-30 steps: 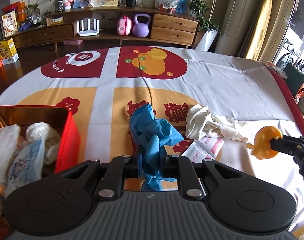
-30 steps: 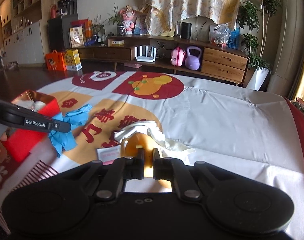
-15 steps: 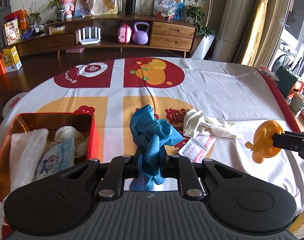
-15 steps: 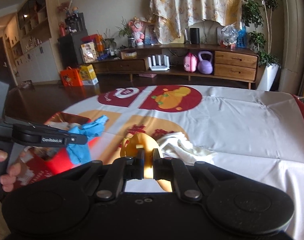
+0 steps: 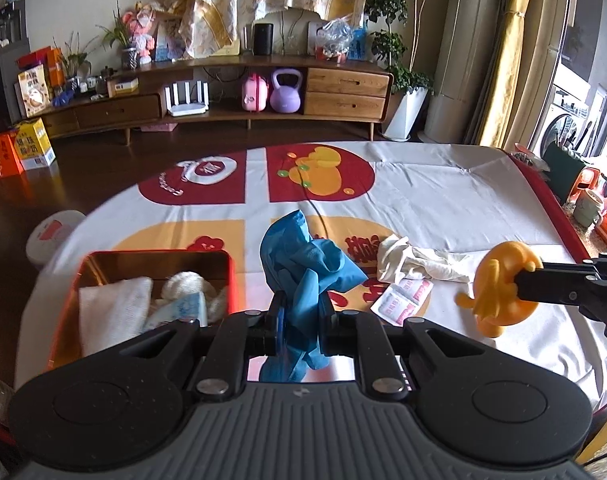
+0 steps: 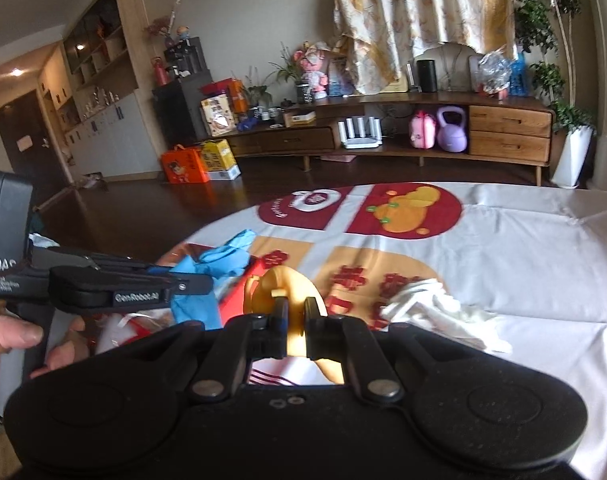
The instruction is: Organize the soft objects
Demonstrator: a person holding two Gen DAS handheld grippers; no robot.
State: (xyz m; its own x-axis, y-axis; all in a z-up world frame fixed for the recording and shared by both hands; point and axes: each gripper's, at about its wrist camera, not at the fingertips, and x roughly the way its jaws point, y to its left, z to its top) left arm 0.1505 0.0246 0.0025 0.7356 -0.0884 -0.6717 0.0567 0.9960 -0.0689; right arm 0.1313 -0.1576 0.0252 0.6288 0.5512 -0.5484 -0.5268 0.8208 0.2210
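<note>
My left gripper (image 5: 301, 314) is shut on a crumpled blue rubber glove (image 5: 303, 260), held in the air just right of a red tin box (image 5: 227, 276). The tin holds white cloths and a small packet. My right gripper (image 6: 294, 312) is shut on a soft orange toy (image 6: 281, 286). In the left wrist view that orange toy (image 5: 499, 284) hangs at the right, above the tablecloth. In the right wrist view the left gripper (image 6: 199, 282) and the blue glove (image 6: 223, 258) sit at the left, over the red tin (image 6: 239, 288).
A white glove (image 5: 419, 258) and two small red-and-white sachets (image 5: 403, 298) lie on the patterned tablecloth (image 5: 443, 196). A person's hand (image 6: 11, 336) holds the left gripper. A wooden sideboard (image 5: 263, 96) with a purple kettlebell stands behind the table.
Both grippers have risen with their loads. The red tin has come further into the left wrist view, and the right gripper has swung left toward the tin.
</note>
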